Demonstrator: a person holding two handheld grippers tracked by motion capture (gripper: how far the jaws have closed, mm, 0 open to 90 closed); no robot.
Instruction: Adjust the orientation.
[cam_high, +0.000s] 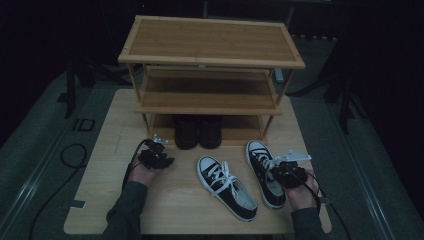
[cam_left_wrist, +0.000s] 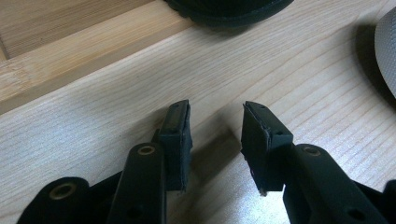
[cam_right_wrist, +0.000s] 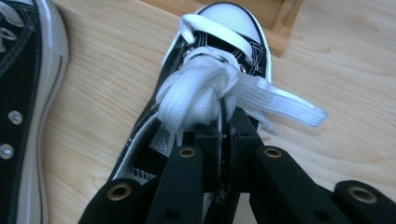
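A pale wooden worktop (cam_high: 100, 165) carries a three-tier bamboo shoe rack (cam_high: 210, 45) at its far side; on the rack's lowest shelf stands a pair of dark ankle boots (cam_high: 197, 131), side by side and touching. In front of the rack lie two black canvas sneakers with white toe caps and white laces: the left sneaker (cam_high: 227, 187) lies angled, toe toward the rack, near the middle of the worktop; the right sneaker (cam_high: 264, 172) lies just beside it, toe close to the rack's base. The right gripper (cam_high: 286, 172) sits over the right sneaker, clenched on its bunched white lace (cam_right_wrist: 205, 95); the jaws are pressed together with the lace pinched between the tips. The left gripper (cam_high: 156, 157) rests on bare wood near the boots, released; its jaws stand apart with nothing between them, well apart from both sneakers.
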